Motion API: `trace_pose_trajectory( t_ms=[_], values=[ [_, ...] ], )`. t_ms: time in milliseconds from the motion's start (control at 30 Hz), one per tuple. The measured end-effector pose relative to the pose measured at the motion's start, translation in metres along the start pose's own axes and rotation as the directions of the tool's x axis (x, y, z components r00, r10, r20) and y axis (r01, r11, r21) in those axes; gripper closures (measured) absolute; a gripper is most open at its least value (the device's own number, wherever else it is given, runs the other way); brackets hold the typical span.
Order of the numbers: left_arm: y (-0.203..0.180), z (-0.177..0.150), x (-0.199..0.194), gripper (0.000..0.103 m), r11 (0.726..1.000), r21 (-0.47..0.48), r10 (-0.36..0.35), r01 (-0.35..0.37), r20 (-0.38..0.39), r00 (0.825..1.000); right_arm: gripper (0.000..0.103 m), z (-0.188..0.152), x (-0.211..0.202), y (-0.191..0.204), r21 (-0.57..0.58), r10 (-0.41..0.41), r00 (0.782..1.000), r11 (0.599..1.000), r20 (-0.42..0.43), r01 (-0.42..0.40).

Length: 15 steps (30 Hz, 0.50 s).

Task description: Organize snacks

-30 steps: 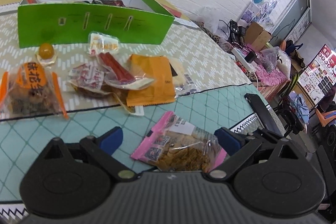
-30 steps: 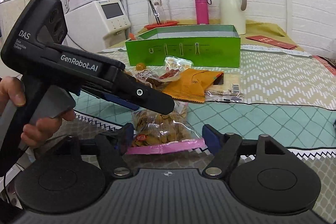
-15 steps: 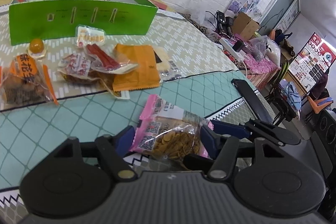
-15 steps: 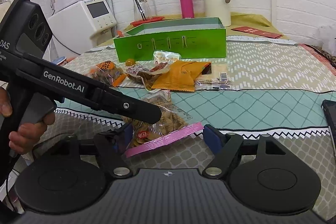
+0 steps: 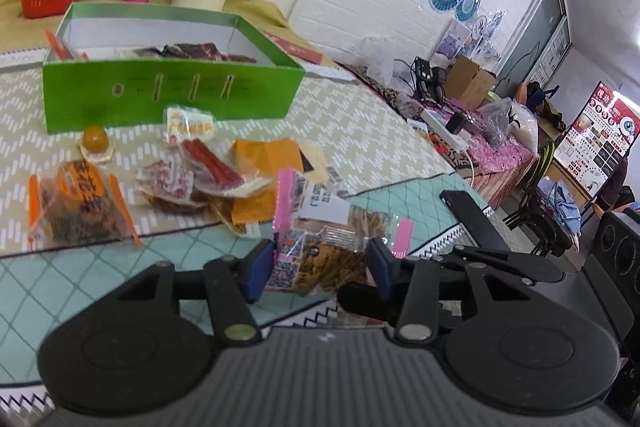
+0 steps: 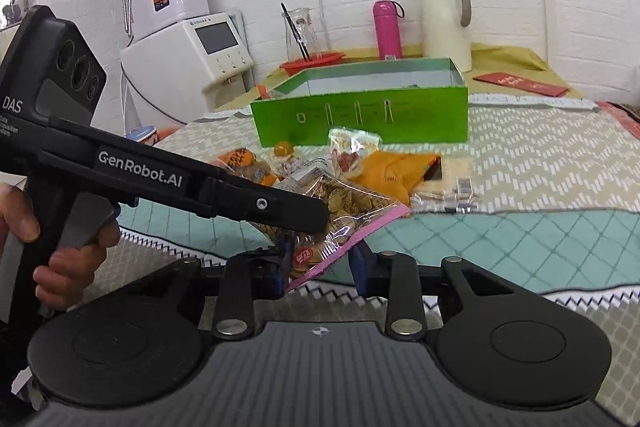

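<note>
A clear snack bag with pink edges (image 5: pixel 320 247), full of brown crackers, is held off the table between both grippers. My left gripper (image 5: pixel 318 269) is shut on one end of it. My right gripper (image 6: pixel 320 263) is shut on the other end (image 6: pixel 332 227); the left gripper's black body (image 6: pixel 168 179) crosses that view. The green open box (image 5: pixel 168 99) stands at the back with some packets inside; it also shows in the right wrist view (image 6: pixel 360 119).
Several loose snack packets lie in front of the box: an orange-labelled bag (image 5: pixel 76 203), an orange pouch (image 5: pixel 268 163), a red sausage pack (image 5: pixel 212 163), a round yellow sweet (image 5: pixel 95 139). A black phone (image 5: pixel 468 215) lies at the table's right edge. Flasks stand behind the box.
Both grippers have closed on the pink-edged bag and lifted it off the table. The views have tilted up toward the green box.
</note>
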<state>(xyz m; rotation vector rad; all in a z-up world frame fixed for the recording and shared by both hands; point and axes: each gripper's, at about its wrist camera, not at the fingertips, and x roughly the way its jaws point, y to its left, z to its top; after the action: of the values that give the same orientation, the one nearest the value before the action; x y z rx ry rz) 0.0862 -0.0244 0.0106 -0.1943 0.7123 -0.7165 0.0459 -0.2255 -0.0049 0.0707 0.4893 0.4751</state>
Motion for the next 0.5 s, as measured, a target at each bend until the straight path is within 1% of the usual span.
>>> trace_pose_trajectory(
  t_ms=[100, 267, 367, 500],
  values=[
    [0.001, 0.021, -0.007, 0.055, 1.0, 0.015, 0.008, -0.009, 0.056, 0.998, 0.049, 0.021, 0.004, 0.001, -0.049, -0.002, 0.999, 0.999, 0.041, 0.004],
    [0.01, 0.058, -0.01, 0.055, 0.999, 0.023, 0.04, -0.043, 0.141, 0.989, 0.048, 0.057, 0.022, -0.003, -0.116, 0.005, 0.994, 0.993, 0.105, 0.007],
    [0.02, 0.078, -0.002, 0.055, 0.998, 0.006, 0.056, -0.058, 0.165, 0.985, 0.048, 0.077, 0.04, -0.011, -0.121, 0.011, 0.993, 0.993, 0.12, 0.003],
    [0.038, 0.105, 0.015, 0.055, 0.998, -0.028, 0.06, -0.056, 0.177, 0.982, 0.049, 0.097, 0.065, -0.024, -0.124, 0.001, 0.992, 0.992, 0.13, 0.015]
  ],
)
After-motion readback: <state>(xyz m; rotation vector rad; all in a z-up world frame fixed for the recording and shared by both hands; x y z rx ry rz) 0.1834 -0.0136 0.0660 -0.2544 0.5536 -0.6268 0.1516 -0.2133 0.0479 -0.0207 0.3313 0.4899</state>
